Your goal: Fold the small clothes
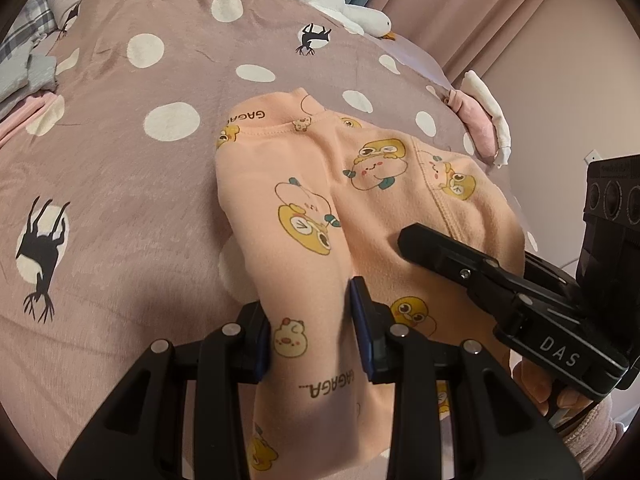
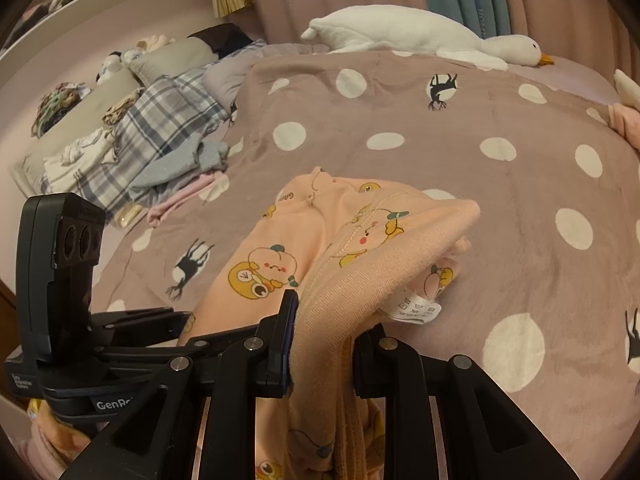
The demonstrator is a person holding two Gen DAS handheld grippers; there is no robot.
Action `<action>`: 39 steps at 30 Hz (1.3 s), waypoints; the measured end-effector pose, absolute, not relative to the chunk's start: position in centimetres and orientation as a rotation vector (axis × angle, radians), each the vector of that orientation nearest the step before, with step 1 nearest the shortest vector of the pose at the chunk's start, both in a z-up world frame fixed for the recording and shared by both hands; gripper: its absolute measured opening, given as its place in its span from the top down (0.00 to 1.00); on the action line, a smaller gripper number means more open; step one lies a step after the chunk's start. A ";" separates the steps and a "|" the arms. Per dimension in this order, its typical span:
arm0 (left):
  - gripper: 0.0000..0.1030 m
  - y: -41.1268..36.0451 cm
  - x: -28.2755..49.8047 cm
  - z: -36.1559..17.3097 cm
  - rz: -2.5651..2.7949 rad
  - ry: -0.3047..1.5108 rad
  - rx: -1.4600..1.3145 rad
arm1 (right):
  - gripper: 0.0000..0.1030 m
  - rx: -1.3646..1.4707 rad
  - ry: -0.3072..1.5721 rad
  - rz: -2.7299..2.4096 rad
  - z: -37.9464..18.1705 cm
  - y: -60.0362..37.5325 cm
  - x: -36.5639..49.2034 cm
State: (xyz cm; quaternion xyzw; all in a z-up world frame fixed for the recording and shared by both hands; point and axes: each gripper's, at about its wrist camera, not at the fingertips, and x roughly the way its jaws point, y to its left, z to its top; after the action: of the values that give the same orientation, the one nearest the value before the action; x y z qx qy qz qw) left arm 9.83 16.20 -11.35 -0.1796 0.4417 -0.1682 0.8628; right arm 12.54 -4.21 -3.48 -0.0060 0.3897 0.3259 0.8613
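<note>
A peach garment point(image 1: 380, 208) printed with yellow cartoon animals lies partly on the polka-dot blanket point(image 1: 120, 160). Its near end is lifted by both grippers. My left gripper point(image 1: 310, 320) is shut on a narrow fold of it, and cloth fills the gap between the blue pads. In the right wrist view my right gripper point(image 2: 328, 332) is shut on the ribbed edge of the garment point(image 2: 280, 240). That edge drapes over the fingers, and a white care label point(image 2: 412, 306) hangs out. One finger of the right gripper point(image 1: 440, 252) rests against the cloth just right of my left gripper.
A white goose plush point(image 2: 420, 32) lies along the far side of the bed. A heap of plaid and grey clothes point(image 2: 160, 132) and pillows sits at the left. A pink and white bundle point(image 1: 484, 120) rests at the blanket's right edge, with curtains behind.
</note>
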 end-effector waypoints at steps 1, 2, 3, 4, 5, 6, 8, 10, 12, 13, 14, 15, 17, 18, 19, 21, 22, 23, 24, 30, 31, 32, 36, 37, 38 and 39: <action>0.68 16.1 10.0 -11.3 -0.353 0.928 -0.376 | 0.77 -0.011 0.815 0.684 -3.5 -4.3 12.7; 0.68 15.9 10.1 -11.2 -0.353 0.929 -0.374 | 0.77 -0.008 0.812 0.685 -3.4 -4.5 12.9; 0.68 15.8 10.3 -11.1 -0.353 0.929 -0.370 | 0.77 -0.007 0.808 0.685 -3.4 -4.6 12.9; 0.68 15.6 10.5 -11.0 -0.353 0.928 -0.365 | 0.77 -0.004 0.805 0.685 -3.3 -4.7 13.0; 0.68 15.4 10.6 -10.8 -0.353 0.928 -0.360 | 0.77 0.003 0.800 0.685 -3.2 -4.9 13.2; 0.68 15.1 10.8 -10.7 -0.354 0.927 -0.354 | 0.77 0.008 0.797 0.686 -3.1 -5.1 13.3; 0.68 14.7 11.0 -10.5 -0.356 0.926 -0.343 | 0.77 0.017 0.788 0.686 -3.0 -5.6 13.4; 0.68 14.2 11.3 -10.3 -0.361 0.923 -0.331 | 0.77 0.025 0.781 0.685 -2.9 -6.1 13.7; 0.68 13.7 11.6 -10.1 -0.365 0.923 -0.320 | 0.77 0.030 0.776 0.682 -2.8 -6.7 14.0; 0.68 13.4 11.7 -10.1 -0.367 0.923 -0.315 | 0.77 0.033 0.774 0.680 -2.8 -6.9 14.1; 0.68 13.2 11.9 -10.0 -0.368 0.924 -0.309 | 0.77 0.035 0.772 0.679 -2.7 -7.1 14.2; 0.68 12.9 12.0 -10.0 -0.369 0.925 -0.304 | 0.77 0.037 0.771 0.677 -2.7 -7.3 14.3; 0.68 12.4 12.4 -10.0 -0.372 0.927 -0.294 | 0.77 0.040 0.767 0.674 -2.7 -7.7 14.5; 0.68 12.2 12.6 -10.0 -0.373 0.929 -0.289 | 0.77 0.044 0.766 0.672 -2.7 -7.9 14.6; 0.68 11.9 12.7 -10.0 -0.373 0.930 -0.287 | 0.77 0.047 0.767 0.670 -2.8 -8.1 14.8; 0.68 11.5 13.0 -10.1 -0.375 0.934 -0.281 | 0.77 0.051 0.767 0.667 -2.8 -8.5 15.0; 0.68 11.3 13.1 -10.1 -0.375 0.937 -0.278 | 0.77 0.054 0.768 0.666 -2.9 -8.6 15.2; 0.68 11.1 13.3 -10.2 -0.375 0.940 -0.275 | 0.77 0.056 0.769 0.665 -3.0 -8.8 15.3; 0.68 10.9 13.5 -10.3 -0.376 0.943 -0.272 | 0.77 0.060 0.771 0.663 -3.1 -8.9 15.5; 0.68 9.9 14.7 -11.0 -0.375 0.963 -0.255 | 0.77 0.080 0.785 0.654 -3.8 -9.7 16.5; 0.68 9.8 14.9 -11.1 -0.375 0.967 -0.255 | 0.77 0.081 0.787 0.652 -3.9 -9.8 16.7; 0.68 9.7 15.1 -11.2 -0.375 0.972 -0.253 | 0.77 0.083 0.790 0.651 -4.0 -9.9 16.8; 0.68 9.1 15.8 -11.9 -0.373 0.990 -0.247 | 0.77 0.093 0.804 0.645 -4.6 -10.3 17.4; 0.68 9.0 15.9 -12.0 -0.373 0.994 -0.245 | 0.77 0.095 0.807 0.644 -4.7 -10.3 17.5; 0.68 8.9 16.0 -12.2 -0.372 0.998 -0.244 | 0.77 0.095 0.811 0.643 -4.9 -10.4 17.7; 0.68 8.8 16.2 -12.4 -0.372 1.002 -0.243 | 0.77 0.095 0.815 0.642 -5.0 -10.4 17.7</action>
State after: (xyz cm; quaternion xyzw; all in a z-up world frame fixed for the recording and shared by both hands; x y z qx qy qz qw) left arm 16.18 8.77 -12.35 -0.1157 0.4764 -0.1769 0.8534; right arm 17.73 -10.42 -4.97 0.0454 0.3892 0.3068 0.8674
